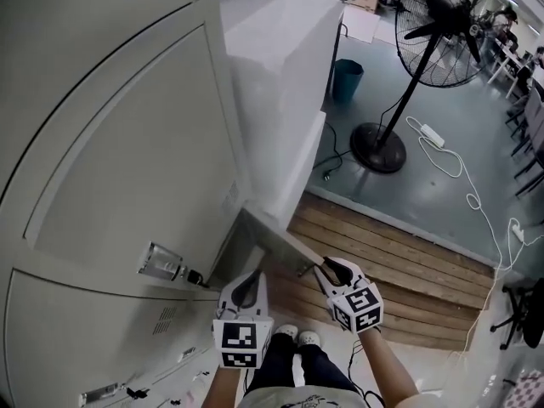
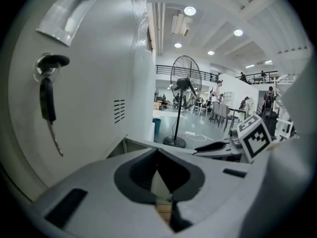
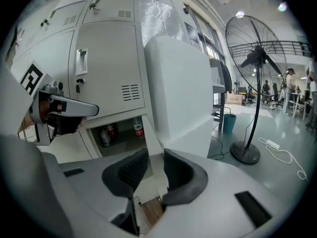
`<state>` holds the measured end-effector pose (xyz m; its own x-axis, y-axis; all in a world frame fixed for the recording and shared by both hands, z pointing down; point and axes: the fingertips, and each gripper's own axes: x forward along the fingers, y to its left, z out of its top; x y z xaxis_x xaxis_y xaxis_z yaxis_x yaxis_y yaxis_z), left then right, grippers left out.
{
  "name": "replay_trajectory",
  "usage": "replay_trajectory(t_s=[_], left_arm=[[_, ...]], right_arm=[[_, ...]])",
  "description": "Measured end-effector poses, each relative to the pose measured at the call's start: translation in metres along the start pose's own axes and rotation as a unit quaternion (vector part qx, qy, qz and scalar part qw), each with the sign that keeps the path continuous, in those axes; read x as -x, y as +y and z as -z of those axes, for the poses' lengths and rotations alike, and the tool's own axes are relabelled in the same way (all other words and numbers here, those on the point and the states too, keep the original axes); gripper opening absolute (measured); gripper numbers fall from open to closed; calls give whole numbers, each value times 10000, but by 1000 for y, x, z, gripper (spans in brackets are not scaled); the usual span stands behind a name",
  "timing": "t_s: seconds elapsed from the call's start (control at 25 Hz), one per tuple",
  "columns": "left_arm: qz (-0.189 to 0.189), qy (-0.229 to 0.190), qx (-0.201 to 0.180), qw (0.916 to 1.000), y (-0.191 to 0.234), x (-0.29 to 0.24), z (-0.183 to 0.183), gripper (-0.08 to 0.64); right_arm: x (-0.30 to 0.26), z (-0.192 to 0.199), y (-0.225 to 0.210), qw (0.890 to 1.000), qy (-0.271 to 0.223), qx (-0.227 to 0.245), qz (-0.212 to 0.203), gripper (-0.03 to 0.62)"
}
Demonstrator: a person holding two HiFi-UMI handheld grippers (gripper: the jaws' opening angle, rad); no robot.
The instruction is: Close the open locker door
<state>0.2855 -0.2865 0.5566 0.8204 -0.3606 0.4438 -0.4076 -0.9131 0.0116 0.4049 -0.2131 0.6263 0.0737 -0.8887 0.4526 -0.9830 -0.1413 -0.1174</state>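
The open locker door (image 1: 276, 238) swings out from a low compartment of the grey lockers (image 1: 110, 168). In the right gripper view its thin edge (image 3: 151, 148) runs up between my pads. My right gripper (image 1: 325, 270) (image 3: 153, 170) is shut on that edge, a dark pad on each side. Inside the open compartment (image 3: 119, 133) stand bottles. My left gripper (image 1: 248, 286) (image 2: 157, 155) hovers just left of the door, near the locker front, with its pads meeting at the tips and nothing held.
A key (image 2: 47, 95) hangs from the lock of the shut locker above. A white block (image 1: 280, 75) stands right of the lockers. A wooden platform (image 1: 391, 266) lies underfoot. Beyond it are a pedestal fan (image 1: 438, 36), a teal bin (image 1: 347, 79) and cables (image 1: 463, 177).
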Motion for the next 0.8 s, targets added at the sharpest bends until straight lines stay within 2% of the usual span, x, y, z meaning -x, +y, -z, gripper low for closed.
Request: replay_trajectory(t_s=[0.44,0.8], left_arm=[[-559,-21,370,9977,1,28,12,2],[-1074,-89,628,9922,0,59,22,2]], right_arm=[[1,3,10,9992,119,119,-374,107],[4,7,39,9943,198,400,-966,103]])
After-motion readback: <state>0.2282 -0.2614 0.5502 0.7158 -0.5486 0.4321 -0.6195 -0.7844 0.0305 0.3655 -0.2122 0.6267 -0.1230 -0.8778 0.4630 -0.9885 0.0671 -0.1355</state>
